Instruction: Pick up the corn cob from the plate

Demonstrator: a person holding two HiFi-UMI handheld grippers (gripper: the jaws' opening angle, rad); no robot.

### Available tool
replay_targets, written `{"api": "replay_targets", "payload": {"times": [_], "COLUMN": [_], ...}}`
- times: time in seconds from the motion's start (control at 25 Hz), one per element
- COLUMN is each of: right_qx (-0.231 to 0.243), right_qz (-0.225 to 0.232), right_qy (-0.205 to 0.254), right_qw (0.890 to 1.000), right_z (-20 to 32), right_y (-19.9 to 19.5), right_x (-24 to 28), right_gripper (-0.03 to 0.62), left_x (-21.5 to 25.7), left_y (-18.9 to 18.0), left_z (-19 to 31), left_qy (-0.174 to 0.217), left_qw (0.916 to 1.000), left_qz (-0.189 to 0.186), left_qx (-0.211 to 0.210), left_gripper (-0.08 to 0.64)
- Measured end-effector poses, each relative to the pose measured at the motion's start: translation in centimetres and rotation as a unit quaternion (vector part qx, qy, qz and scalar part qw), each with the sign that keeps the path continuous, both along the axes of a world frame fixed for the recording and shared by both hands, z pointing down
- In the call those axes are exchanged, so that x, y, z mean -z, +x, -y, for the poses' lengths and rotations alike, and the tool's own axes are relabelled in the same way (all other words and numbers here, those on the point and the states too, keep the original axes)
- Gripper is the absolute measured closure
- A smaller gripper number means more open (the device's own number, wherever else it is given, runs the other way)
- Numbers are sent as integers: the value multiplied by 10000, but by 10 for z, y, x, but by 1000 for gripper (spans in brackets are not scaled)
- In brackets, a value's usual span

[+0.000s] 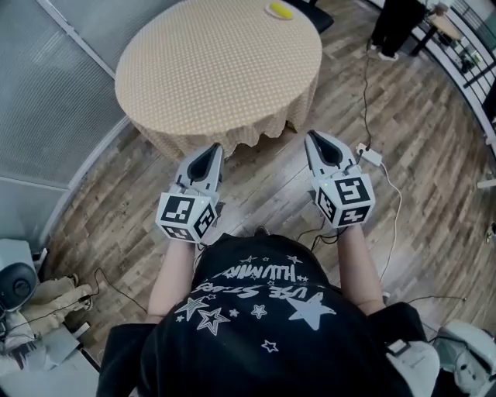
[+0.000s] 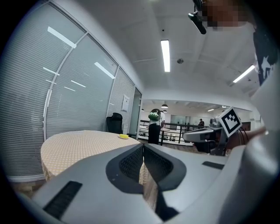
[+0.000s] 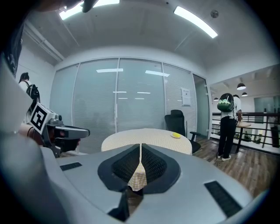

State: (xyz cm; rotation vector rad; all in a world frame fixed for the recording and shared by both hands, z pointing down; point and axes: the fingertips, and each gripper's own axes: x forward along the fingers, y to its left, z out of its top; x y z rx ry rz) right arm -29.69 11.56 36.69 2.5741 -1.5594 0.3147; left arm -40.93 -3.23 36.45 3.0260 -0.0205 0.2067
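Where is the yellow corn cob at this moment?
In the head view, the yellow corn cob lies on a small plate at the far right edge of the round beige-clothed table, close to the black office chair.

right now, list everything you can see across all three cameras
table: one, beige checked cloth, straight ahead
plate: one, pale, table's far edge
corn cob: one, yellow, on the plate
office chair: one, black, behind the table
bystander: one, dark clothes, by the railing
power strip with cables: one, white, on the floor
left gripper: one, grey, shut, empty
right gripper: one, grey, shut, empty
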Motion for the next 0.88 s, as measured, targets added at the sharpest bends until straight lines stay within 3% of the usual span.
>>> {"api": "replay_targets", "payload": {"times": [0.16, 0.4, 0.68, 0.88], "right_qx": [245, 100, -259, -730], "right_qz": [128, 106, 263, 505], "right_qy": [215, 383, 318, 423], "right_qw": [9994, 9992, 9988, 9952], "right_z": [-6, -16, -27, -42], "right_y": [-8, -5, 15, 50], "right_x": [-2, -7, -23, -34], "right_gripper": [558, 558, 558, 557], "left_x": [1, -2, -8, -12], "left_y": [6, 22, 47, 81], "left_z": [-9, -18, -21, -21], "left_qy": [2, 96, 1, -48], "left_qw": [10000, 9997, 9993, 9983], "left_qz": [-19, 39, -16, -61], "left_qx": [-26, -203, -374, -582], "left_gripper": [551, 551, 551, 551]}}
